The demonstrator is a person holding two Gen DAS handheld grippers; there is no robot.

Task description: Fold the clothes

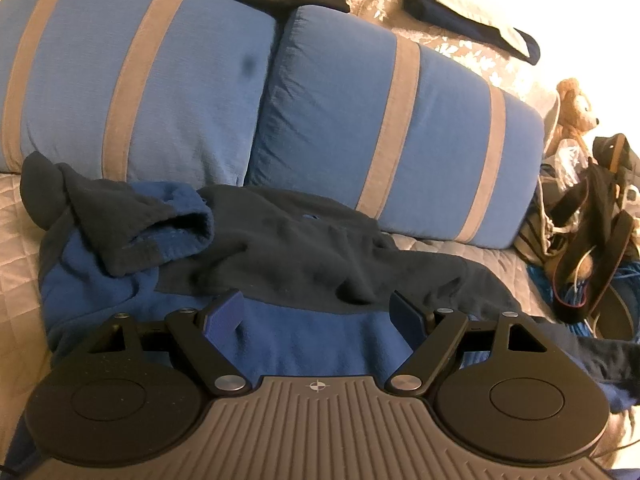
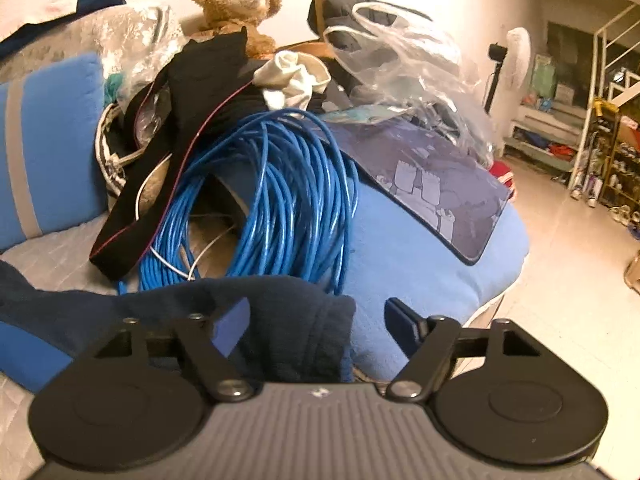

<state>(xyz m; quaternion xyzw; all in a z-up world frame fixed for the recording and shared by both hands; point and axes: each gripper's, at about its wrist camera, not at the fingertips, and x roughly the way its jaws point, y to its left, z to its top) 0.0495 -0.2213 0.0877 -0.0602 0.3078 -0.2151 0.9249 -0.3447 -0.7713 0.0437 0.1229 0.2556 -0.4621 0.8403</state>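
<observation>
Left tongs [image 1: 318, 312] gaping over crumpled blue-and-navy sweatshirt [image 1: 256, 264] spread on quilted bed [image 1: 16, 232] before striped blue cushions [image 1: 360, 120], right tongs [image 2: 316, 322] likewise parted, pressing nothing, navy sleeve end [image 2: 296, 320] between pads, coiled blue cable [image 2: 272, 184] and teddy bear [image 2: 236, 4] beyond.

Left claw [image 1: 318, 314] and right claw [image 2: 318, 322] both agape, angled downward

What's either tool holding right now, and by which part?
Nothing is held. The left tool is open over the blue and navy garment. The right tool is open around its dark sleeve end, pads not pressing.
</observation>
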